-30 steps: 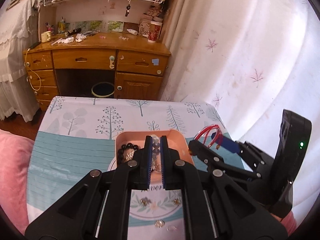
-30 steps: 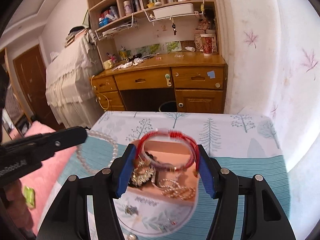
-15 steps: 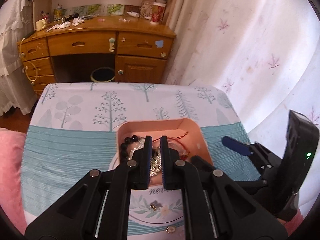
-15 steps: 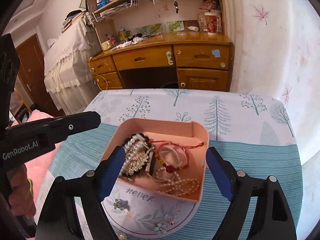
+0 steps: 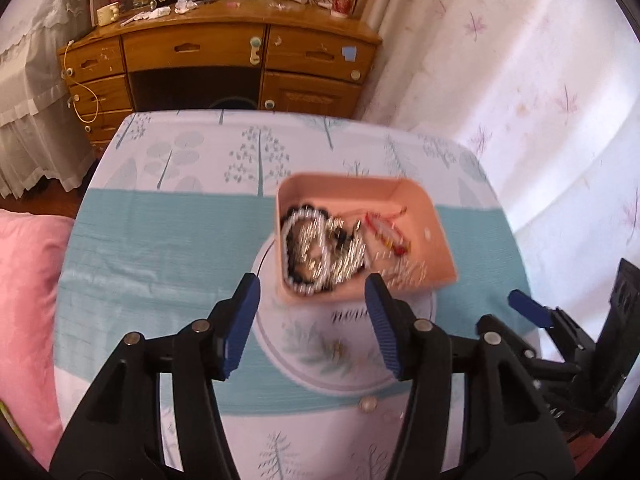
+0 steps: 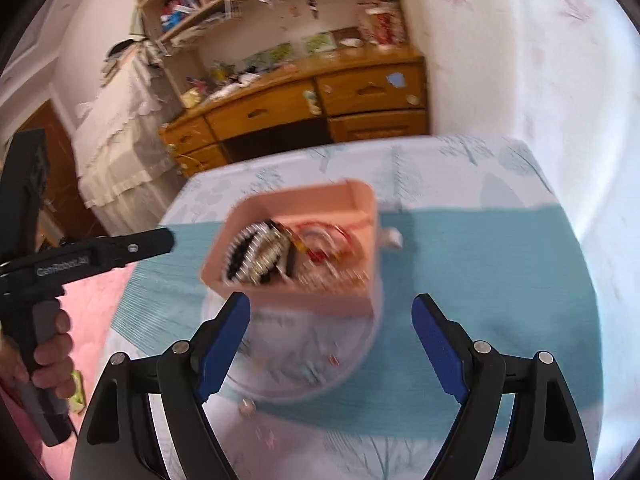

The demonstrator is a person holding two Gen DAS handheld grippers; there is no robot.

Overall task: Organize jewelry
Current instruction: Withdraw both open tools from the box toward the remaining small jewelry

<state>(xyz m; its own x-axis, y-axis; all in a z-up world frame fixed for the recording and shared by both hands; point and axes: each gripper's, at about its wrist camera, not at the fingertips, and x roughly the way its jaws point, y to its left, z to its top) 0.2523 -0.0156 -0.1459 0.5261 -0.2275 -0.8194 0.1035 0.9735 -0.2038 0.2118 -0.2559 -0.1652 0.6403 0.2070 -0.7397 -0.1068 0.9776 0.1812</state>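
Pink tray (image 5: 412,196) of jewelry (image 5: 320,248) sits just above my left tool (image 5: 310,312), jaws opening, empty; right tool (image 6: 332,336) gapes wide, empty.

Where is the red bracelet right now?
In both views the red bracelet lies in the pink tray, right of the pearl and black beads.

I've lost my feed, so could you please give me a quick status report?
Left gripper opening, nothing between; right gripper open, empty. Jewelry piled in pink tray. Small loose pieces on tablecloth.
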